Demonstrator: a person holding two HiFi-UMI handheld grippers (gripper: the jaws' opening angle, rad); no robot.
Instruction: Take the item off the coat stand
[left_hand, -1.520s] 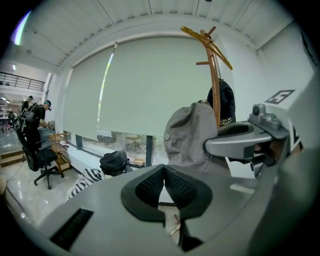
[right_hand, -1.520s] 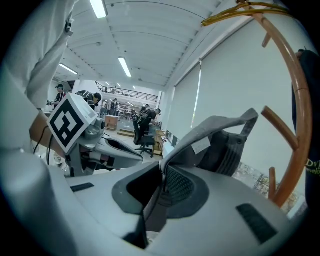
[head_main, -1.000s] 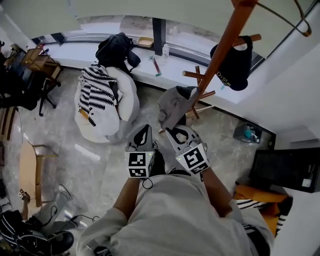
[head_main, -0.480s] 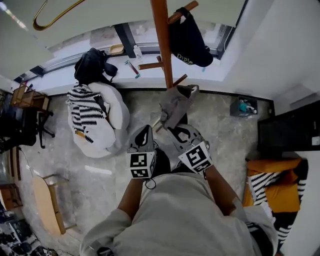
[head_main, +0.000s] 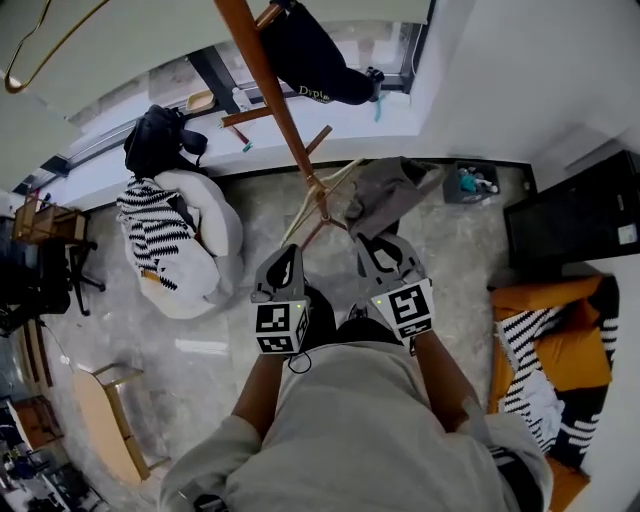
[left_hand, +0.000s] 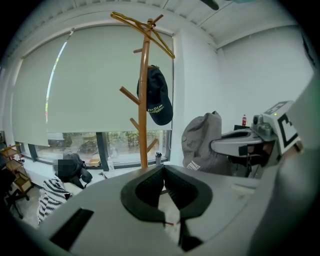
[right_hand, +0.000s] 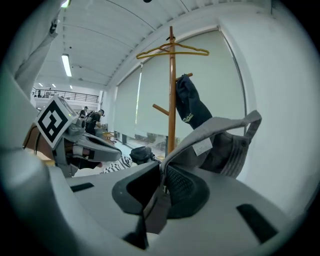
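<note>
Beside the coat stand (head_main: 262, 80), your right gripper (head_main: 376, 243) pinches the grey cap (head_main: 388, 188), now carried clear of the pegs; left gripper (head_main: 284, 262) fingers together, empty.

At lower centre the right gripper (right_hand: 161, 175) clamps the grey cap (right_hand: 220, 145), which rises rightward in front of the wooden coat stand (right_hand: 171, 90) bearing a dark cap (right_hand: 187, 105).
</note>
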